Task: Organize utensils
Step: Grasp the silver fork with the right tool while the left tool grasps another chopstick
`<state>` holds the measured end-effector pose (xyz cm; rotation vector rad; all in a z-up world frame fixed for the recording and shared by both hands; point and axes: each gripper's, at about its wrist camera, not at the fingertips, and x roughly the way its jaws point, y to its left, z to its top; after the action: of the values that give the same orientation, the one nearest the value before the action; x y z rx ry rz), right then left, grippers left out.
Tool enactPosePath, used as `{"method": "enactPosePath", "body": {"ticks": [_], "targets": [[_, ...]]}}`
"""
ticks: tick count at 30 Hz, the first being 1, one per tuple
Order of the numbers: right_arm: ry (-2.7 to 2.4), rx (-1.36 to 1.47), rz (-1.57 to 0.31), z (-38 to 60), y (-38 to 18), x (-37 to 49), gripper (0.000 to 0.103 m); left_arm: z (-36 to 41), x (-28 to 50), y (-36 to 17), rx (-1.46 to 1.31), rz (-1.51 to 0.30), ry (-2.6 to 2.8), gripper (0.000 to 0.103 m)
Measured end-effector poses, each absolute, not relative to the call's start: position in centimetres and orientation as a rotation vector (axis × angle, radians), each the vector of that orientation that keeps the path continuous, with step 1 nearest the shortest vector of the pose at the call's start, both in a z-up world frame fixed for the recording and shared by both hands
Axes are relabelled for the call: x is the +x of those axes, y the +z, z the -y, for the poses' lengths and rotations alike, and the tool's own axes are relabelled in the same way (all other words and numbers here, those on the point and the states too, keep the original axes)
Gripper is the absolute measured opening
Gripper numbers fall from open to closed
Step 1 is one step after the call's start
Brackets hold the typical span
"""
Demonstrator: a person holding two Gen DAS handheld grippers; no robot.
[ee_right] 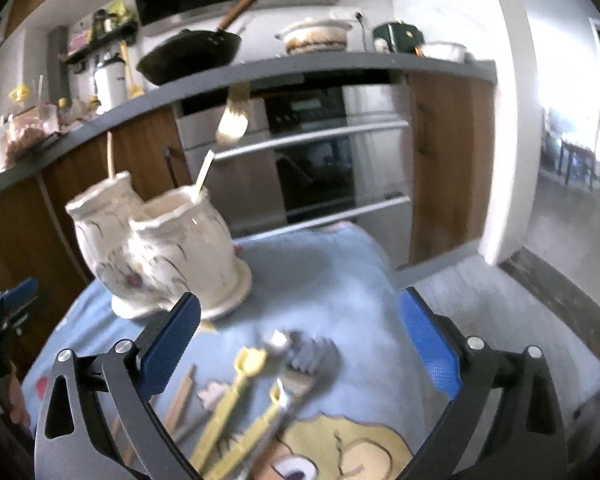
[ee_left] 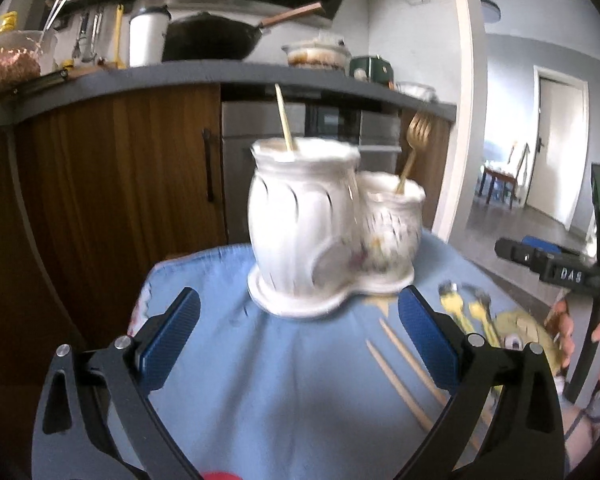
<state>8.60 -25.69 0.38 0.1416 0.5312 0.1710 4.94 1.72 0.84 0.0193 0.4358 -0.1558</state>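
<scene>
Double ceramic holder (ee_left: 320, 224) on blue cloth (ee_left: 260, 380); one chopstick (ee_left: 283, 118) and gold fork (ee_left: 414, 136) already inside. Loose chopsticks (ee_left: 400, 376) and yellow-handled utensils (ee_right: 240, 396) lie just right of holder. Left gripper (ee_left: 300, 344) spread, empty; right gripper (ee_right: 300, 344) spread, empty over utensils. Advice: straddle one handle mid-length, pinch squarely, lift clear before tipping into holder.

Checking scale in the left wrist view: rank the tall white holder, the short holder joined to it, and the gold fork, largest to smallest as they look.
1. Tall white holder
2. Short holder
3. Gold fork, partly hidden inside the short holder, so only its visible part is ranked.
</scene>
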Motion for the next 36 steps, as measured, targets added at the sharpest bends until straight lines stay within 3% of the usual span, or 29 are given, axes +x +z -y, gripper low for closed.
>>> {"method": "enactPosePath", "body": {"ticks": [36], "targets": [[0.164, 0.025, -0.715, 23.6, -3.0, 9.1, 0.095, 0.1, 4.9, -2.9, 0.046, -0.572, -0.204, 0.098]]}}
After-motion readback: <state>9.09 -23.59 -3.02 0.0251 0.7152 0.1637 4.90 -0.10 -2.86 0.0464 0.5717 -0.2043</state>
